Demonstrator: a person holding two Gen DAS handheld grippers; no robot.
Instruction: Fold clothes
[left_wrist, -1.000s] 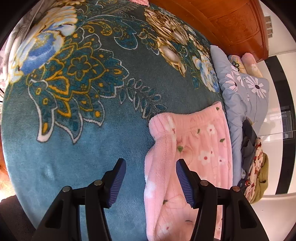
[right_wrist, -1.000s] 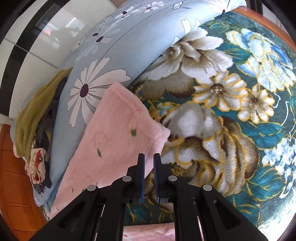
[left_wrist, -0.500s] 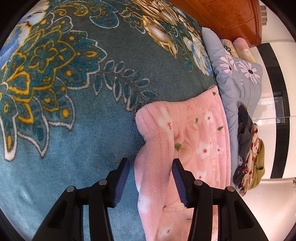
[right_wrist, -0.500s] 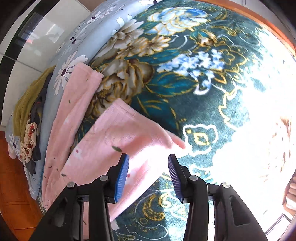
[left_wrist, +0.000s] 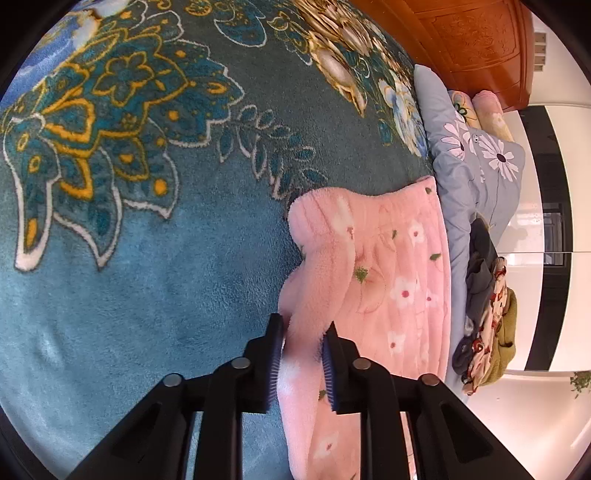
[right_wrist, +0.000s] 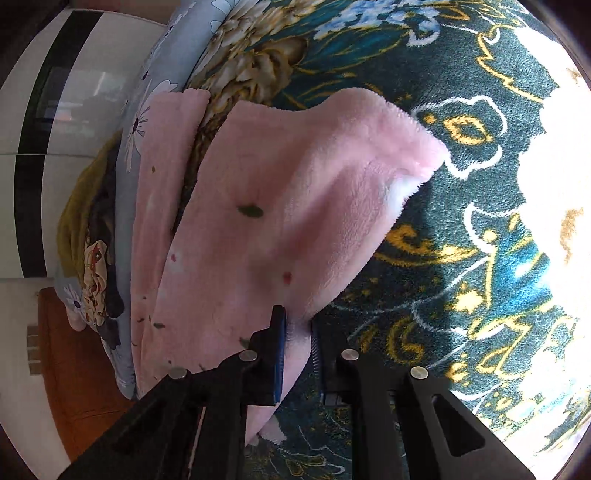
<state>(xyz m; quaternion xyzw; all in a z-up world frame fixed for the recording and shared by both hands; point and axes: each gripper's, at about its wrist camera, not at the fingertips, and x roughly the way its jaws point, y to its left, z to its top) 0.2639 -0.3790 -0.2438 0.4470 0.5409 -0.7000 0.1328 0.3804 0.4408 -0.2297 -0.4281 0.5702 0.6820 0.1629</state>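
Observation:
Pink fleece pants (left_wrist: 388, 266) with small flowers lie on a teal floral blanket (left_wrist: 147, 221) covering a bed. My left gripper (left_wrist: 301, 339) is shut on the left edge of the pants, below the waistband; pink fleece fills the gap between its fingers. In the right wrist view the pants (right_wrist: 280, 206) show as a lifted, bunched fold. My right gripper (right_wrist: 297, 328) is shut on the pants' edge and holds the cloth a little above the blanket (right_wrist: 461, 258).
A grey-blue quilt with white daisies (left_wrist: 476, 166) lies along the bed's right side, with a pile of dark, patterned and olive clothes (left_wrist: 487, 314) on it. A carved wooden headboard (left_wrist: 469, 40) stands behind. White wardrobe doors (right_wrist: 55, 147) are beyond the bed.
Both grippers have closed on the pink pants: the left from wide open onto the left edge, the right from open onto a fold. The right view has swung closer to the cloth.

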